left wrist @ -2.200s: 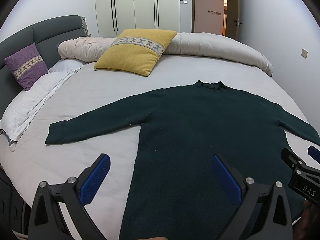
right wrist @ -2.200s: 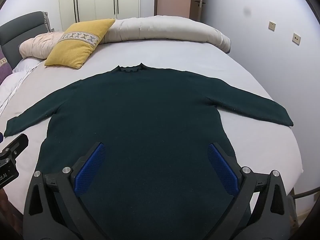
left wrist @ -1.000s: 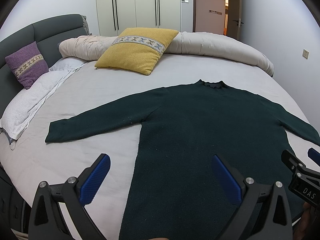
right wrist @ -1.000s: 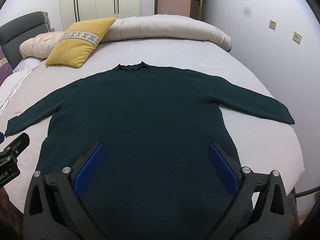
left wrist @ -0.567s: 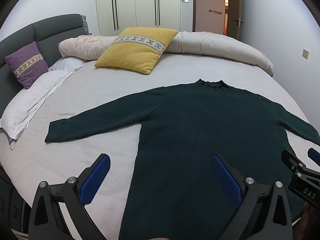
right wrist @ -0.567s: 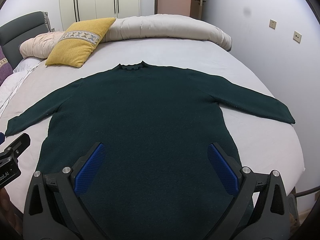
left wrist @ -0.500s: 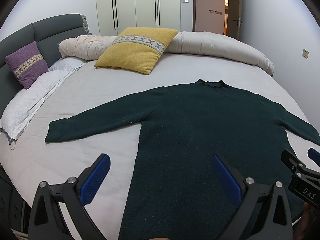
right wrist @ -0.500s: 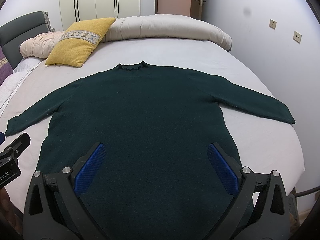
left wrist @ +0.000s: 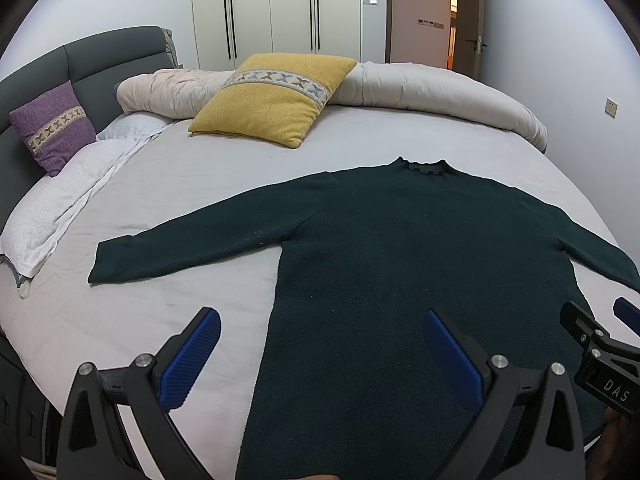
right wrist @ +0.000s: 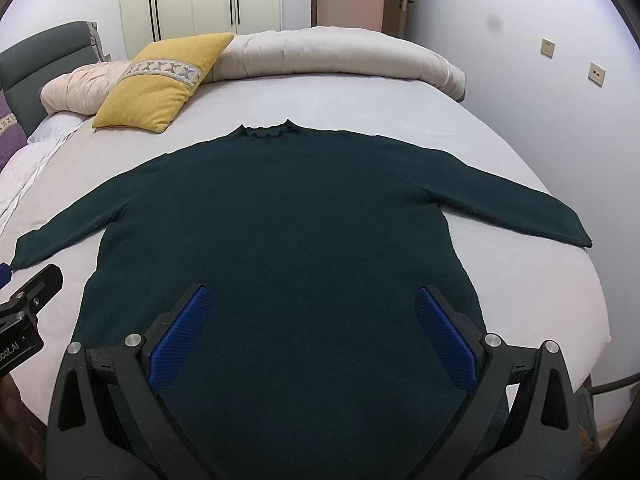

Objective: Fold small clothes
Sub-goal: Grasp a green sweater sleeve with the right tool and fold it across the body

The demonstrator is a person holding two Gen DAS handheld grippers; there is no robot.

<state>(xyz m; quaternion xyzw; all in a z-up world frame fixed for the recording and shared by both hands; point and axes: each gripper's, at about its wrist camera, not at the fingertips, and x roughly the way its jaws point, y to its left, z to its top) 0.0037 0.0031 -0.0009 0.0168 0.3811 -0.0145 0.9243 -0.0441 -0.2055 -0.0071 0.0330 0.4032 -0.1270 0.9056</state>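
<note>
Flat on the bed (right wrist: 360, 96) lies a dark green sweater (right wrist: 288, 232); left gripper (left wrist: 320, 350) and right gripper (right wrist: 312, 332) hover above, jaws wide, empty.

A dark green sweater (right wrist: 280, 232) lies flat and unfolded, sleeves spread wide, neck far from the right tool (right wrist: 316, 336), hem beneath it.

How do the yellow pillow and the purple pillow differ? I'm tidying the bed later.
The yellow pillow leans on the rolled duvet; the purple pillow is propped against the grey headboard. The yellow one looks larger, though it is nearer the camera. Both carry a patterned band of crosses.
</note>
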